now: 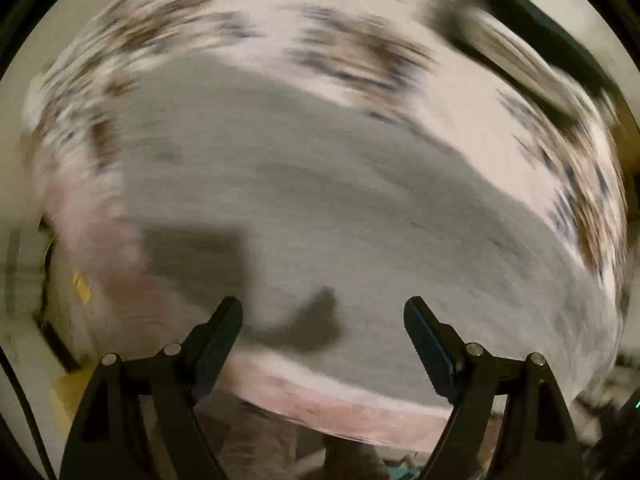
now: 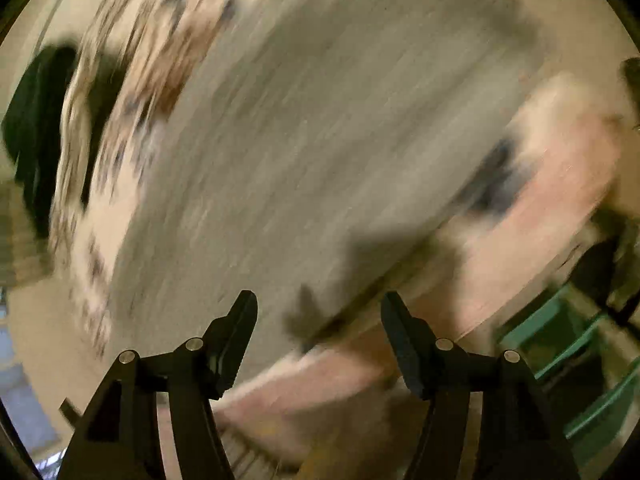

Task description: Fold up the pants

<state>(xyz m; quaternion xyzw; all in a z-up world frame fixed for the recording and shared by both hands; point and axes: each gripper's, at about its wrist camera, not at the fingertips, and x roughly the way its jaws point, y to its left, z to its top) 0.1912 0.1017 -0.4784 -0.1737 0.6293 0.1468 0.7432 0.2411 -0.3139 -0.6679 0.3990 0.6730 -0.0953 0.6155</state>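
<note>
The grey pants (image 1: 320, 184) lie spread on a pink bed cover with a brown and blue flower print (image 1: 340, 40); both views are heavily smeared by motion. My left gripper (image 1: 323, 302) hangs over the near part of the grey cloth, open, with nothing between its fingers. In the right wrist view the pants (image 2: 320, 140) run slantwise across the picture, and my right gripper (image 2: 319, 295) stands open above their near edge, holding nothing. Gripper shadows fall on the cloth below each one.
The pink cover's edge (image 1: 360, 412) runs just past my left fingers. A dark object (image 1: 540, 40) lies at the far right of the bed, seen also as a dark shape (image 2: 36, 128) at the left. Green slats (image 2: 560, 320) stand beyond the cover (image 2: 560, 152) at lower right.
</note>
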